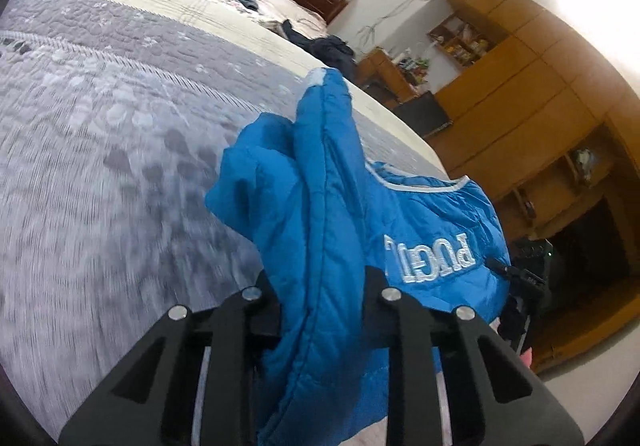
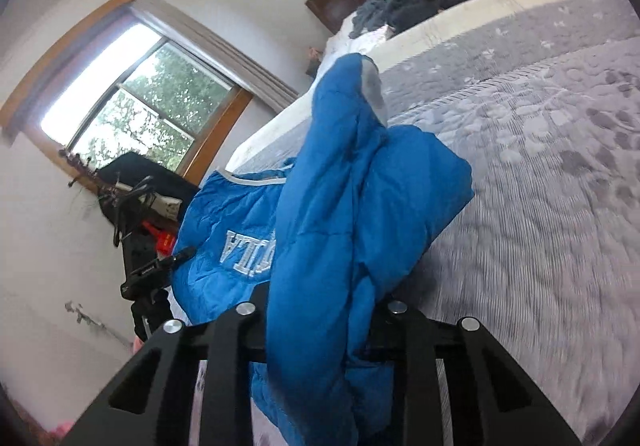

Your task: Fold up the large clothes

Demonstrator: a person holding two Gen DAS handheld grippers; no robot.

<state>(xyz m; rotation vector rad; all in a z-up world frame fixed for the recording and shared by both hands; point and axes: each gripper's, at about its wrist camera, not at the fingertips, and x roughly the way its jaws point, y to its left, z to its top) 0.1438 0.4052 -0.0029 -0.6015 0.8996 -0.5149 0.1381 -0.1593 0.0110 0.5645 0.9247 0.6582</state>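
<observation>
Blue padded jacket (image 1: 420, 214) carries white embroidered lettering, outlined capitals, seen upside down in both views. Left wrist view: letters read "PUGI" or similar, further characters cut off by fold of fabric; reading uncertain. Right wrist view: same jacket (image 2: 224, 222), visible part reads "ULA" or similar, start hidden behind bunched fabric. Small print on black device (image 2: 148, 274) beside jacket too small to read. No other legible text, numbers or signs.
</observation>
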